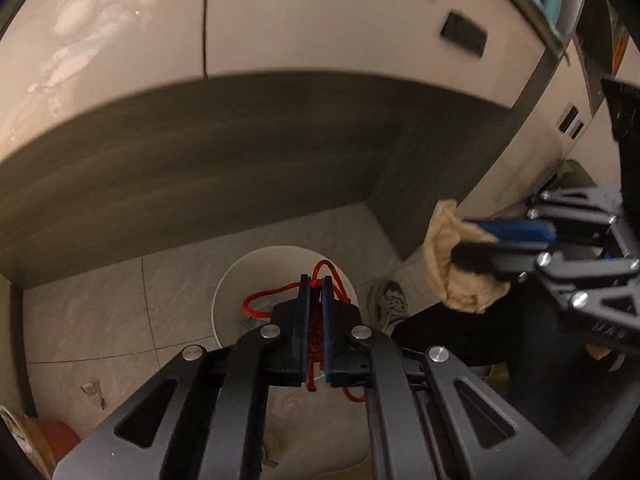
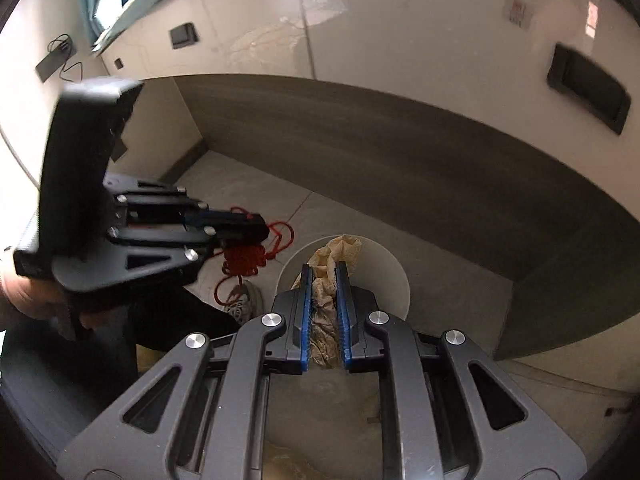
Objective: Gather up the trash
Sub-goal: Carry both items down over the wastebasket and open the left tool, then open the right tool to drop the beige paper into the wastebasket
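My left gripper [image 1: 316, 280] is shut on a tangled red cord [image 1: 316, 332] and holds it in the air over a white round bin [image 1: 232, 280] on the tiled floor. The right wrist view shows the left gripper [image 2: 260, 230] with the cord [image 2: 244, 258] hanging under it, left of the bin [image 2: 396, 276]. My right gripper [image 2: 324, 270] is shut on a crumpled tan paper wad [image 2: 326, 304] above the bin's opening. The left wrist view shows the right gripper [image 1: 460, 244] and the wad [image 1: 444, 256] off to the right.
A dark curved counter edge [image 1: 240, 152] and pale cabinet fronts [image 1: 320, 16] stand behind the bin. The person's grey shoe [image 1: 390, 304] is on the floor right of the bin. A small scrap [image 1: 92, 390] and an orange object [image 1: 52, 436] lie at the lower left.
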### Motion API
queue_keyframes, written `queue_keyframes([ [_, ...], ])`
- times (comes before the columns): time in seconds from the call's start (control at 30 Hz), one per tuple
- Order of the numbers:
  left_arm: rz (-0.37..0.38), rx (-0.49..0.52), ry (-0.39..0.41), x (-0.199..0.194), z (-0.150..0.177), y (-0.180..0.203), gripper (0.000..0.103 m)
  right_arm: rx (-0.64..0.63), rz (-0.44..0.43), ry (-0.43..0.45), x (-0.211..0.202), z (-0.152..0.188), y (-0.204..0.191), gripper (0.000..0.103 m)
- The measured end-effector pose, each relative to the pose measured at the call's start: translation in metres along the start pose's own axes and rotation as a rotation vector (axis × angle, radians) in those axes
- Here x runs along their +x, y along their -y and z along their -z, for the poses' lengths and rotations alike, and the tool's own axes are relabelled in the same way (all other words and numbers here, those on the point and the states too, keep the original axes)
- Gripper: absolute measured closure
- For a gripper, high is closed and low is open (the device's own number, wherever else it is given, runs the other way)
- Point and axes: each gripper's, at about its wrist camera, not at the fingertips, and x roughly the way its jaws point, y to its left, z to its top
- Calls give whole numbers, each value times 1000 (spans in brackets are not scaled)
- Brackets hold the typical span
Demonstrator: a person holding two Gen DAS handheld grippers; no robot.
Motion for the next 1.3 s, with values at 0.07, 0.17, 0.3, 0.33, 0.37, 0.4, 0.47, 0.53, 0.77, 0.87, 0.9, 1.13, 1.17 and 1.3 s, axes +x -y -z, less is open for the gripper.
queue_keyframes([
  [0.07,-2,6,-10,11,0,-4,99,-8,1,-9,10,-6,4,92],
  [0.17,9,-4,-27,27,-2,-11,98,-6,-5,-23,22,-10,10,92],
  [0.3,4,8,-57,46,-6,-19,98,-5,-16,-46,38,-12,15,92],
  [0.33,-5,14,-65,50,-7,-20,95,-4,-16,-51,41,-12,16,92],
  [0.37,-12,15,-74,54,-8,-22,78,-2,-19,-56,44,-11,16,92],
  [0.4,-16,10,-80,56,-8,-21,63,0,-21,-63,47,-12,18,92],
  [0.47,-30,-12,-66,55,-11,-24,9,6,-22,-72,53,-13,19,92],
  [0.53,-9,-40,-56,51,-12,-30,9,8,-23,-79,56,-11,19,92],
  [0.77,-11,-111,-56,38,-14,-53,6,2,-37,-111,71,-11,19,92],
  [0.87,-21,-119,-53,31,-14,-59,6,-25,-59,-134,78,-12,11,91],
  [0.9,-27,-121,-51,29,-14,-61,6,-38,-66,-143,80,-12,7,90],
  [1.13,-70,-156,-12,9,-20,-69,6,-55,23,-125,76,-14,8,5],
  [1.17,-74,-156,-5,5,-20,-68,6,-50,28,-124,73,-14,10,5],
  [1.3,-84,-134,24,-21,-23,-65,6,-36,41,-101,52,-15,9,5],
])
